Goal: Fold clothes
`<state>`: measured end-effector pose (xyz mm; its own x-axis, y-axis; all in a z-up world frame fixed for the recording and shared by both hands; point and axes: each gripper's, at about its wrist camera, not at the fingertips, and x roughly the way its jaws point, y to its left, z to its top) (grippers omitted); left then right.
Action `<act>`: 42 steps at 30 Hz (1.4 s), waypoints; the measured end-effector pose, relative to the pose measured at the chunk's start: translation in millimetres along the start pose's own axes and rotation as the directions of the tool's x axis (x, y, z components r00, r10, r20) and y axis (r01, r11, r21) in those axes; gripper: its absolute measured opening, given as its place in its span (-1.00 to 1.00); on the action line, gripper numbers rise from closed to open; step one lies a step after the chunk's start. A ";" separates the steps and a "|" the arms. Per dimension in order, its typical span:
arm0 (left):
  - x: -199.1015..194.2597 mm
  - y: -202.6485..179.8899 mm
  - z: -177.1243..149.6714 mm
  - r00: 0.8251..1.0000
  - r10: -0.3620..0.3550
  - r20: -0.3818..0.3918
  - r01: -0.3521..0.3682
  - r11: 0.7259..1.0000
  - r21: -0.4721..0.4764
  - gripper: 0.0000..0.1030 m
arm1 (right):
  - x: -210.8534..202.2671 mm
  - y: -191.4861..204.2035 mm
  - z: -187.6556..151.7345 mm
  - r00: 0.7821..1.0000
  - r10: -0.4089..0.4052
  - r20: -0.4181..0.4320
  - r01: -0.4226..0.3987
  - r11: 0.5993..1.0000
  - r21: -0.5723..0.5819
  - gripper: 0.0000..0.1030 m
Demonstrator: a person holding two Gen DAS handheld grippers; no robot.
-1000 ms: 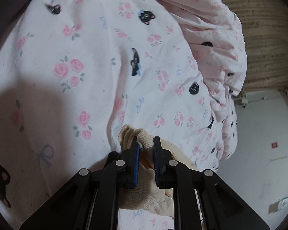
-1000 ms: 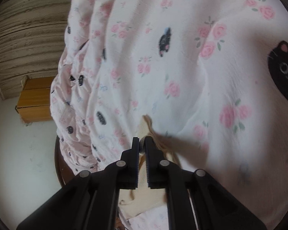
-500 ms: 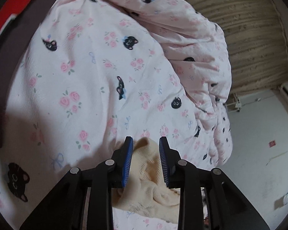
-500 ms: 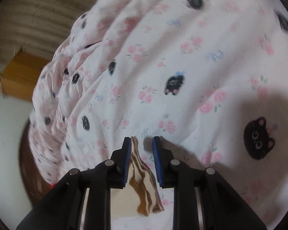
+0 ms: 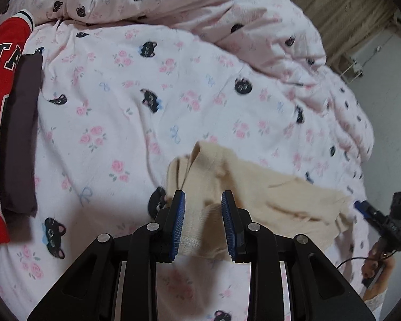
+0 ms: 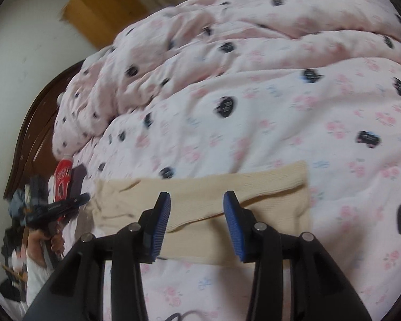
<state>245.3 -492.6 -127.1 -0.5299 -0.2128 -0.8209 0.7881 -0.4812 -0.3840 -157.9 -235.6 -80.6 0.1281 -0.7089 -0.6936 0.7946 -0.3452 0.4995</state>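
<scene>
**Both fingers spread over one cream knit on the bed**

One cream knit garment [image 5: 254, 187] lies on the bed's quilt [image 5: 147, 107], pink-white with black cat faces and roses. Nothing is gripped.

My left gripper [image 5: 203, 224] has its two blue-padded fingers [image 5: 177, 224] spread apart, hanging over the garment's near bunched end; I can't tell if the pads touch the cloth. My right gripper [image 6: 197, 224] also has its two fingers [image 6: 234, 224] spread wide, over the garment's [image 6: 200, 200] lower folded edge.

Counts: one cream garment, two grippers, four finger pads, one red top, one dark folded piece.

Left wrist view only: red top [image 5: 0, 107] with white lettering at the left edge, a dark folded garment [image 5: 24, 133] just beside it, and my right hand [image 5: 377, 264] holding the other gripper at the right edge. The cream piece looks rumpled here.

Right wrist view only: a wooden box [image 6: 99, 10] by the wall, dark bed frame [image 6: 32, 133], my left hand [image 6: 40, 240] at the left edge. The cream piece shows as a flat band with a layer folded over. Red top [image 6: 62, 179] appears small and blurred.
</scene>
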 end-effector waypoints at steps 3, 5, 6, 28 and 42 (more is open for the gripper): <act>0.6 1.6 -8.1 1.000 0.018 -0.022 -0.018 1.000 0.022 -0.53 | 18.9 36.4 -1.9 0.998 0.030 -0.057 -0.035 0.995 -0.093 -0.16; 2.8 3.7 -8.6 0.999 0.022 -0.034 -0.021 0.999 0.028 -0.53 | 33.2 65.2 0.0 0.996 0.025 -0.091 -0.039 0.986 -0.163 -0.16; 5.6 6.1 -9.2 0.998 0.031 -0.048 -0.029 0.999 0.028 -0.53 | 41.3 80.5 2.1 0.994 0.020 -0.104 -0.041 0.980 -0.197 -0.16; 0.1 23.2 -18.5 0.990 -0.056 -0.132 0.062 0.997 0.043 -0.52 | 256.8 298.7 8.4 0.868 -0.179 -0.464 -0.214 0.706 -0.675 -0.43; -11.1 27.1 -23.9 0.985 -0.069 -0.156 0.076 0.996 0.040 -0.52 | 236.6 310.8 14.8 0.829 -0.078 -0.554 -0.359 0.685 -0.634 -0.81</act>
<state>280.0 -483.0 -138.5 -0.5275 -0.0440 -0.8484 0.7323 -0.5298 -0.4278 110.6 -519.7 -81.8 0.3729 -0.2204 -0.9013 0.8744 0.4085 0.2619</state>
